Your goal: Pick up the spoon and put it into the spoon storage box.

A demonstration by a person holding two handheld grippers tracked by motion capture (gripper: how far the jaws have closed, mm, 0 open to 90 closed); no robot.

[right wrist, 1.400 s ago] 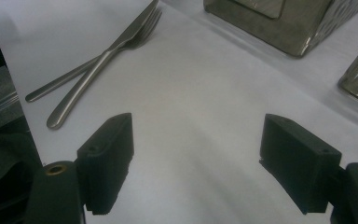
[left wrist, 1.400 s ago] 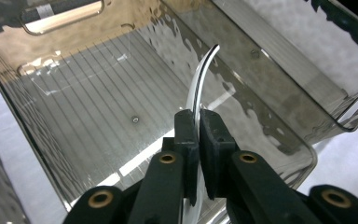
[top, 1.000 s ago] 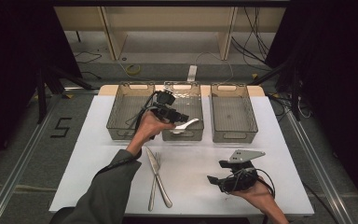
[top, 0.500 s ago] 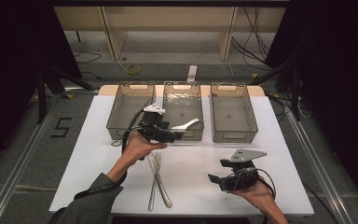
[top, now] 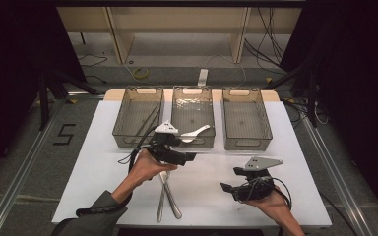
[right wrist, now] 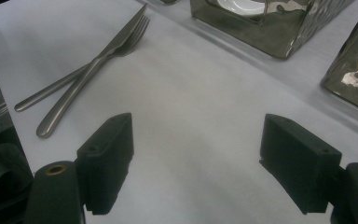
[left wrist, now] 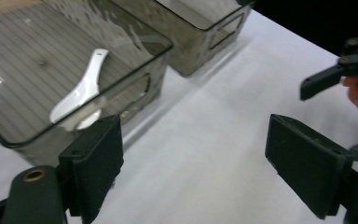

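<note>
A white spoon (top: 196, 132) lies in the middle clear bin (top: 193, 89), near its front wall; the left gripper view shows the spoon (left wrist: 81, 91) through that bin's rim. My left gripper (top: 189, 157) hovers just in front of the bin and points right. Its jaws (left wrist: 198, 154) have just been opening and stand open with nothing between them. A steel knife and fork (top: 166, 194) lie crossed on the white table beneath the left hand, and show again (right wrist: 98, 56) in the right gripper view. My right gripper (top: 229, 189) rests low at the near right, open (right wrist: 196, 154) and empty.
Three clear bins stand in a row at the back: the left bin (top: 123, 140), the middle one and the right bin (top: 248, 143). The left gripper's cable trails over the left bin. The white table (top: 295, 147) ends close behind the right hand.
My left gripper has drawn back from the middle bin toward the near left and slightly down. The white spoon stays in the bin. The right gripper has kept still.
</note>
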